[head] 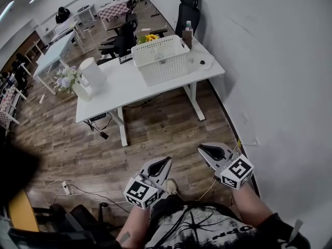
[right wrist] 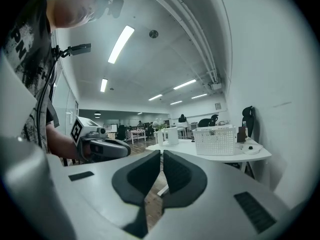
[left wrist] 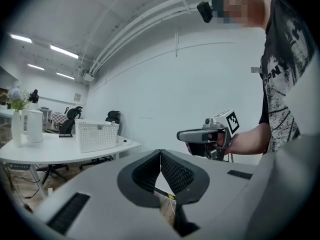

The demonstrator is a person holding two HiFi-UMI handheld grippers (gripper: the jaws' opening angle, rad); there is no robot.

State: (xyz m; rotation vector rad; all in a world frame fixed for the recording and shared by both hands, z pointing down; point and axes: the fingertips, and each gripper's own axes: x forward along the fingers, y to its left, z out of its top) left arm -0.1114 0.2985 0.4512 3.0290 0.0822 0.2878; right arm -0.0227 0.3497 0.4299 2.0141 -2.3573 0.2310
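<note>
Both grippers are held low in front of the person's body, over the wooden floor and well short of the white desk (head: 129,90). My left gripper (head: 162,165) (left wrist: 160,154) has its black ribbed pads (left wrist: 175,174) pressed together with nothing between them. My right gripper (head: 209,150) (right wrist: 162,155) is also shut and empty, its pads (right wrist: 177,173) meeting at the tips. Each shows in the other's view: the right gripper (left wrist: 207,134) in a hand, the left gripper (right wrist: 102,147) at the left. On the desk stand a white mesh basket (head: 161,58), a white jug (head: 92,71) and a vase of flowers (head: 69,81).
A bottle (head: 188,32) and a small white dish (head: 203,63) sit at the desk's right end, close to the white wall (head: 280,77). Black office chairs (head: 187,9) stand behind the desk. A power strip with cables (head: 66,187) lies on the floor at left. More desks (head: 54,53) fill the far room.
</note>
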